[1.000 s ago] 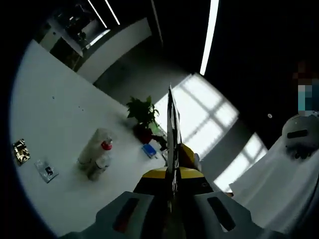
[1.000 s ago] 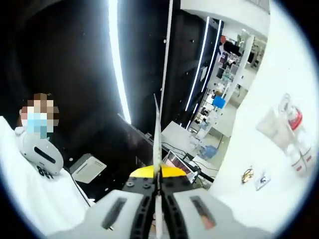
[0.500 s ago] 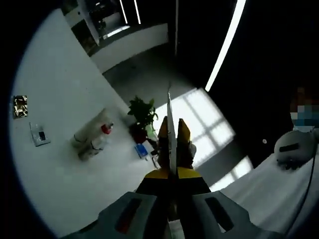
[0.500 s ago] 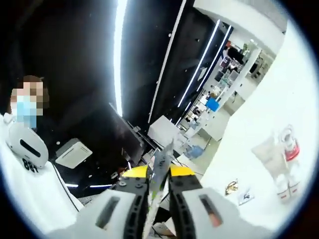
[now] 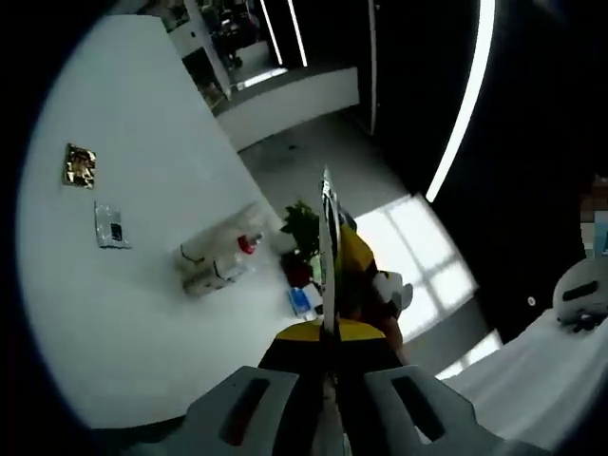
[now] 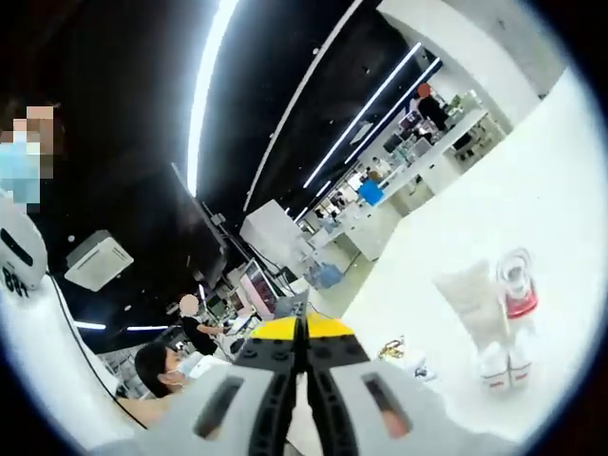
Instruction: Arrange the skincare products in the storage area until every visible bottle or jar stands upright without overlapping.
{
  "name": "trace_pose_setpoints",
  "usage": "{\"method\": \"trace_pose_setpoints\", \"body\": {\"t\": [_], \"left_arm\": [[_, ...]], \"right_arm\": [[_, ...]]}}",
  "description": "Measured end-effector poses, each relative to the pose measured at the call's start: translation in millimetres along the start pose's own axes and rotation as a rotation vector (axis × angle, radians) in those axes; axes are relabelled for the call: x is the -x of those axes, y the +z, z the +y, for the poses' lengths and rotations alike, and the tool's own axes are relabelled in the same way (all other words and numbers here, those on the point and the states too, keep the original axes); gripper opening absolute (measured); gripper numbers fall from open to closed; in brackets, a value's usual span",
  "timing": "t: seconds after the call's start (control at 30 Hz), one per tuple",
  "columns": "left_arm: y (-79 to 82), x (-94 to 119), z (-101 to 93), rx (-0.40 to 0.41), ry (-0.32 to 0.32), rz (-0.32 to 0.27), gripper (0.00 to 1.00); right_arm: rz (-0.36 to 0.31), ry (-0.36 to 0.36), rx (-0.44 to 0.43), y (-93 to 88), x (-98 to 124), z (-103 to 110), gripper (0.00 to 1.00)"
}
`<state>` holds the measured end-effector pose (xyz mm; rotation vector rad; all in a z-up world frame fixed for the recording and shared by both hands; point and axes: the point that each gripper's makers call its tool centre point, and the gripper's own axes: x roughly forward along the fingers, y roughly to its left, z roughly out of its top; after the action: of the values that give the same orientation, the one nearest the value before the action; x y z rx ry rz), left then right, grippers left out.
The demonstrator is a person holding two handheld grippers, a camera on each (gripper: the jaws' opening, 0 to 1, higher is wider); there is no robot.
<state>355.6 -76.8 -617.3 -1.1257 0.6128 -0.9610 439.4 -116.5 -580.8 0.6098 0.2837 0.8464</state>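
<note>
A small cluster of skincare products stands on the white table (image 5: 114, 313): a pale tube (image 5: 214, 249), a bottle with a red band (image 5: 249, 245) and small white bottles (image 5: 204, 280). The right gripper view shows the same tube (image 6: 470, 299), red-banded bottle (image 6: 518, 290) and small bottles (image 6: 503, 366) at right. My left gripper (image 5: 328, 328) is shut on a thin flat sheet (image 5: 328, 228), seen edge-on and held well away from the cluster. My right gripper (image 6: 302, 328) is shut with nothing in it, far from the products.
A gold sachet (image 5: 80, 164) and a grey packet (image 5: 112, 226) lie on the table beyond the cluster. A potted plant (image 5: 302, 233) and a blue item (image 5: 302, 302) sit past the table's edge. Two people (image 6: 161, 366) are in the background.
My right gripper's jaws stood apart around the sheet half a second ago; now they are shut and the sheet is gone from them. Both cameras have swung, shifting the table and products.
</note>
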Motion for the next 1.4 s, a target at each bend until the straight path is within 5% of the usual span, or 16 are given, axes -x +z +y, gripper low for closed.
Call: {"method": "trace_pose_setpoints", "body": {"t": [0.2,0.6,1.0,1.4], "left_arm": [[-20.9,10,33.2,0.102,0.128,0.056,0.00],[-43.8,19,81.9,0.255,0.277,0.076,0.00],[-48.9,15,134.1,0.330,0.401,0.098,0.00],[-45.5,5,175.6,0.450,0.483,0.119,0.00]], "right_arm": [[0.170,-0.125,0.095,-46.0,2,-27,0.01],[0.429,-0.222,0.296,-99.2,-7,-56,0.02],[0.622,-0.328,0.438,-148.3,-17,-109,0.01],[0.725,-0.445,0.502,-165.9,-28,-149,0.01]]}}
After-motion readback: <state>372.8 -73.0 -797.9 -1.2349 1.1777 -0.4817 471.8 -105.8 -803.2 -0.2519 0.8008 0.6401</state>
